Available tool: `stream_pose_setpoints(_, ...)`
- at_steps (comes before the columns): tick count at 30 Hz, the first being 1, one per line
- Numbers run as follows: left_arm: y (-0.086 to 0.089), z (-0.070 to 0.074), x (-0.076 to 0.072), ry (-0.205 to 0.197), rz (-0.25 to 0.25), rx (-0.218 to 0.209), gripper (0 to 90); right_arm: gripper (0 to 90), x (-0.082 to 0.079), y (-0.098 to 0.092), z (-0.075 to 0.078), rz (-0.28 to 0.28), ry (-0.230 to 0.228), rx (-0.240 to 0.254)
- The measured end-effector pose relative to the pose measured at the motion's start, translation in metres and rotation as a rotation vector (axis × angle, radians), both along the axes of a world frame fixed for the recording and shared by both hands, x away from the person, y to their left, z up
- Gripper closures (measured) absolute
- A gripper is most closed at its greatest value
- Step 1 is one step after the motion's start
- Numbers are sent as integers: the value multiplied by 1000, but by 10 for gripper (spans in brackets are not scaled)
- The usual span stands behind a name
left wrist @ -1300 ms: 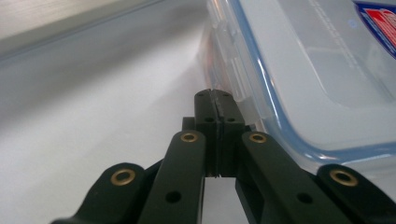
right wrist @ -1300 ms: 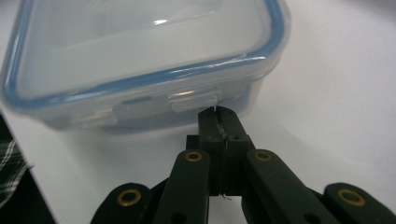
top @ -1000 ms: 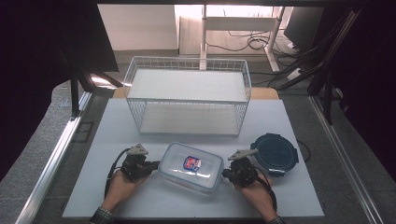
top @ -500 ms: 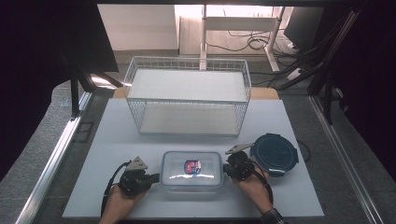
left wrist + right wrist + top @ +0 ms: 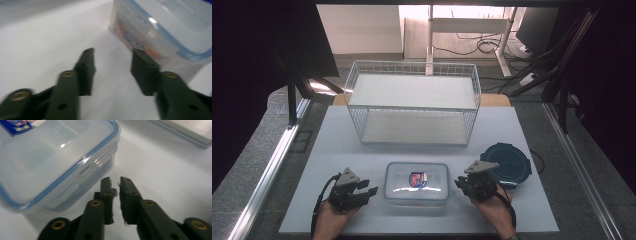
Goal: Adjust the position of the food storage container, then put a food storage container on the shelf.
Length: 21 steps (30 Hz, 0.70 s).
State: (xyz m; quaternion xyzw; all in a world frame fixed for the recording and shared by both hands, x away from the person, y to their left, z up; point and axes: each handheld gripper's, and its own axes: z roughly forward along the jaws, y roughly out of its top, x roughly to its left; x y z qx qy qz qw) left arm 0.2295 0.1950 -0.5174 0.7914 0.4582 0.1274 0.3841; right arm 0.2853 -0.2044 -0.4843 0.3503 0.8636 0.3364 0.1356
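A clear lidded container [image 5: 417, 182] with a blue seal is sitting near the front edge of the white table [image 5: 337, 150], between the person's two grippers. The left gripper [image 5: 368, 190] is lying just beside the container's left end; in the left gripper view its jaws are standing apart with only bare table between them, and the container [image 5: 160, 32] is ahead and to the right, not between the pads. These jaws have just been opening. The right gripper [image 5: 460, 183] is resting just beside the container's right end. In the right gripper view its jaws are parted by a narrow slit, holding nothing, with the container's side latch [image 5: 85, 171] just ahead to the left; these jaws too have just been opening, only slightly.

Behind the container a white wire basket [image 5: 412, 100] is standing open-topped, well apart from it. A dark round lid [image 5: 507, 162] is lying flat to the right, near the right hand.

Judgement: the step in hand appears to be the approach to the container, with both tools releasing and squaring up at its two ends; no grasp is made yet. The next move would call for widening the right jaws, bringing each gripper onto an end or latch of the container, and closing evenly so that it is lifting level rather than tipping. The smooth plastic may be slipping under a shallow bite.
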Motion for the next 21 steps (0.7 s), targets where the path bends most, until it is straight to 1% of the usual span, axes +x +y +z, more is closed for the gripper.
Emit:
stream_pose_setpoints(1, 1, -1, -1, -6, 5, 0, 483, 731, 0, 0, 0, 0, 0, 0)
stream_pose_setpoints(2, 4, -3, -5, -24, 10, -1, 372, 647, -4, -4, 3, -3, -16, 18)
stream_pose_setpoints(3, 4, -3, -5, -24, 10, -1, 337, 647, -4, -4, 3, -3, -16, 18)
stream_pose_setpoints(4, 7, -4, -8, -29, 2, -14, 295, 542, -9, -8, 5, -6, -21, 43)
stream_pose_setpoints(6, 9, -4, -11, -34, -9, -26, 233, 432, -14, -13, 6, 0, -36, 65)
stream_pose_setpoints(7, 9, -4, -11, -34, -9, -26, 196, 432, -14, -13, 6, 0, -36, 65)
stream_pose_setpoints(8, 11, -5, -14, -31, -20, -43, 159, 298, -19, -17, 6, 11, -31, 88)
stream_pose_setpoints(9, 11, -5, -14, -31, -20, -43, 143, 298, -19, -17, 6, 11, -31, 88)
stream_pose_setpoints(10, 12, -6, -15, -25, -33, -45, 126, 235, -23, -20, 4, 21, -23, 115)
stream_pose_setpoints(12, 12, -7, -15, -29, -30, -41, 109, 179, -26, -23, 3, 30, -7, 144)
stream_pose_setpoints(13, 11, -8, -15, -34, -33, -48, 102, 158, -27, -23, 3, 29, -1, 151)
stream_pose_setpoints(16, 11, -10, -13, -56, -38, -63, 83, 98, -29, -21, 3, 46, -21, 149)
stream_pose_setpoints(17, 11, -10, -13, -56, -38, -63, 79, 98, -29, -21, 3, 46, -21, 149)
stream_pose_setpoints(18, 13, -10, -12, -69, -42, -68, 81, 80, -29, -21, 3, 56, -22, 158)
stream_pose_setpoints(21, 15, -10, -12, -77, -42, -69, 91, 60, -28, -21, 3, 58, -22, 172)
